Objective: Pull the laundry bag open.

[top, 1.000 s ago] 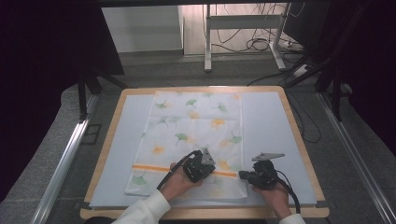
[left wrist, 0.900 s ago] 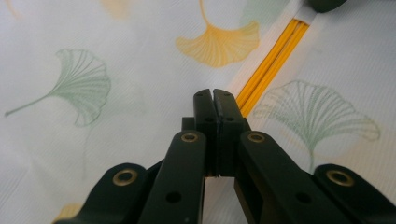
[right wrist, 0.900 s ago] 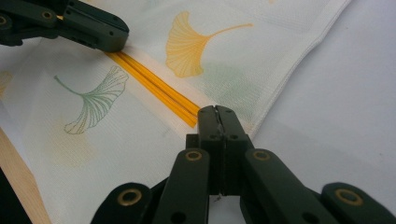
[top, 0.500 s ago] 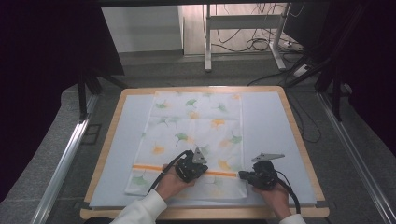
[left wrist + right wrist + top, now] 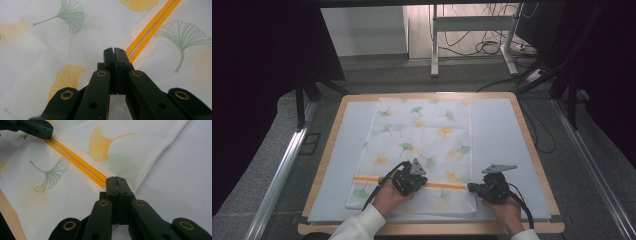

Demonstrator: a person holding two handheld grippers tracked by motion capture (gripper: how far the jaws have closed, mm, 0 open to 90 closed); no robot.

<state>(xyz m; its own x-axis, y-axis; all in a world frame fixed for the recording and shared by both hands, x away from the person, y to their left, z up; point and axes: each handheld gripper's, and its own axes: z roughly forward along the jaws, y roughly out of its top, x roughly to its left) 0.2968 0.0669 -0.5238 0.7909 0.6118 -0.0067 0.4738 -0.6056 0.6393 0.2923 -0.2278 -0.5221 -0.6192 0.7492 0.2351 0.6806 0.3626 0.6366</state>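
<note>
Cloth: the printed cloth [image 5: 422, 150] lies flat on the table [image 5: 512, 130], its short near end toward me; I take the orange stripe [image 5: 442, 184] across that near end as my landmark.
Left gripper: I have my left gripper [image 5: 410, 180] over the stripe near its middle, jaws clenched together with nothing between them; tips point down onto the fabric, which I judge is for pressing or smoothing it.
Right gripper: my right gripper [image 5: 484, 190] sits at the stripe's right end, on the cloth's side hem, jaws likewise clenched empty; I judge it pins that edge so the fabric does not slide.
High view: gives me the whole layout, both hands spaced along the stripe, cloth square to the table.
Left gripper view: shows the closed tips [image 5: 114, 53] just beside the double orange line [image 5: 150, 26], which the high view blurs into one band.
Right gripper view: shows the stripe [image 5: 77, 162] ending at my closed tips [image 5: 115, 181], the hem [image 5: 160, 152] beside them, and the other gripper [image 5: 37, 128] farther up the stripe.
</note>
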